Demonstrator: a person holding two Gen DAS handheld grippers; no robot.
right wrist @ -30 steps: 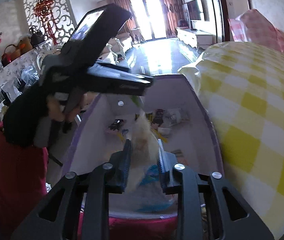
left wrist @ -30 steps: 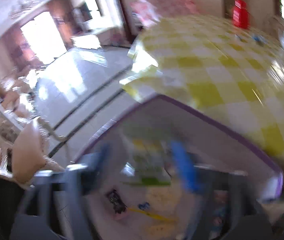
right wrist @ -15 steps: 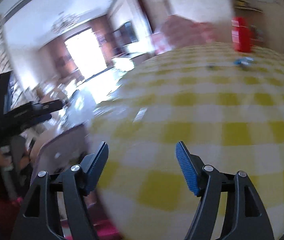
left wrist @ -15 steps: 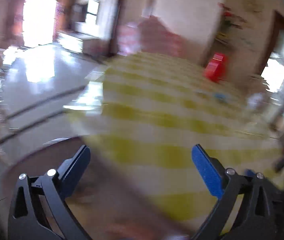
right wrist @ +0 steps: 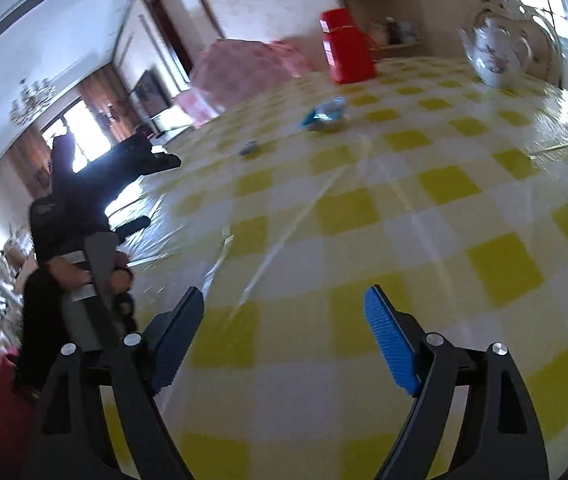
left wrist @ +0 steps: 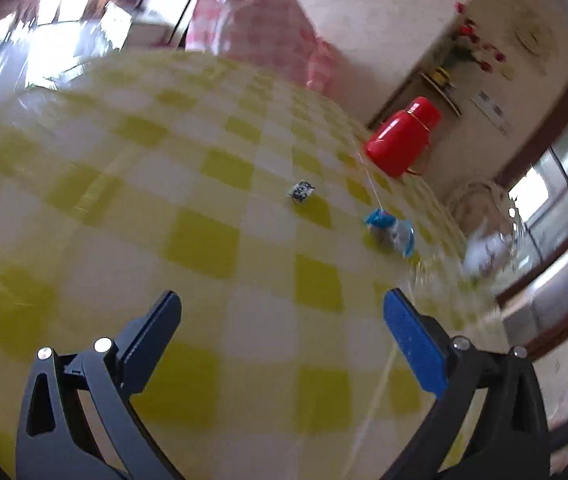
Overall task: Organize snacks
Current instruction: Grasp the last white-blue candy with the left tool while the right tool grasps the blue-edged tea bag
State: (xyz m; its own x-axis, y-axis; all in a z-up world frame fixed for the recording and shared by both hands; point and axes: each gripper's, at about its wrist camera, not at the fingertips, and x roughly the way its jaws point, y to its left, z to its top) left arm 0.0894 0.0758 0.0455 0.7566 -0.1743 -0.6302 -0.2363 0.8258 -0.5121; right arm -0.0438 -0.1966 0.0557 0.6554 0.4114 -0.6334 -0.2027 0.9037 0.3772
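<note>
A blue-and-clear snack packet (left wrist: 391,232) lies on the yellow checked tablecloth (left wrist: 188,184), far ahead and to the right. A small black-and-white wrapped snack (left wrist: 301,191) lies left of it. My left gripper (left wrist: 282,320) is open and empty above the cloth, well short of both. My right gripper (right wrist: 284,320) is open and empty over the cloth; the blue packet (right wrist: 323,114) and the small snack (right wrist: 250,148) lie far ahead of it. The left gripper's body (right wrist: 84,216) shows at the left of the right wrist view.
A red thermos (left wrist: 403,142) stands at the far table edge, also in the right wrist view (right wrist: 345,52). A white floral teapot (right wrist: 499,54) stands at the far right. A pink checked bundle (left wrist: 260,36) lies beyond the table.
Both grippers swung away from the purple-edged box at the table's side and now face across the table. The right gripper let go of the snack bag and is open.
</note>
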